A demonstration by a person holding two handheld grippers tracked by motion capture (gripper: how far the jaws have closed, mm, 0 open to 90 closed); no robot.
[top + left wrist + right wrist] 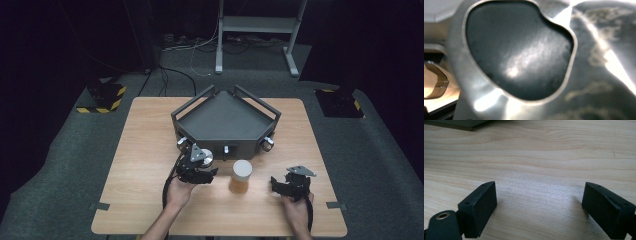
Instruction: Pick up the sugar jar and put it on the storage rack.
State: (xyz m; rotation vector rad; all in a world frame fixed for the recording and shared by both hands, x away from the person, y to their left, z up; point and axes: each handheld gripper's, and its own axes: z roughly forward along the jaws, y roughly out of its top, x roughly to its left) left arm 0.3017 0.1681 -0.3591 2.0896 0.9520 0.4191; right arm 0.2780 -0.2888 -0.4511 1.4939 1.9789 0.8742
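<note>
My table (150, 150) is wood, and I stand at its near edge. A big grey tray (225, 122) with walls sits at the far middle of the table. It has small knobs along its front wall. There is bare wood on both sides of the tray and all along the near edge by my hands.

A jar (241, 176) with a pale lid and something orange inside stands upright on the table, just in front of the tray. It is between my two grippers. It does not touch the tray.

My left gripper (200, 172) is just left of the jar, close to the tray's front wall. The jaws are clenched tight. In the left gripper view something shiny and silver with a dark middle, a crinkly thing (524, 50), sits very close to the camera, and it is too blurry for me to tell what it is. I cannot tell if the gripper is holding it. At the left edge of that view I can see a bit of the jar (434, 80).

My right gripper (287, 187) is to the right of the jar, near the table's near edge. Its jaws stand wide apart. In the right gripper view I see bare wood (536, 170) between them, and they hold nothing.
</note>
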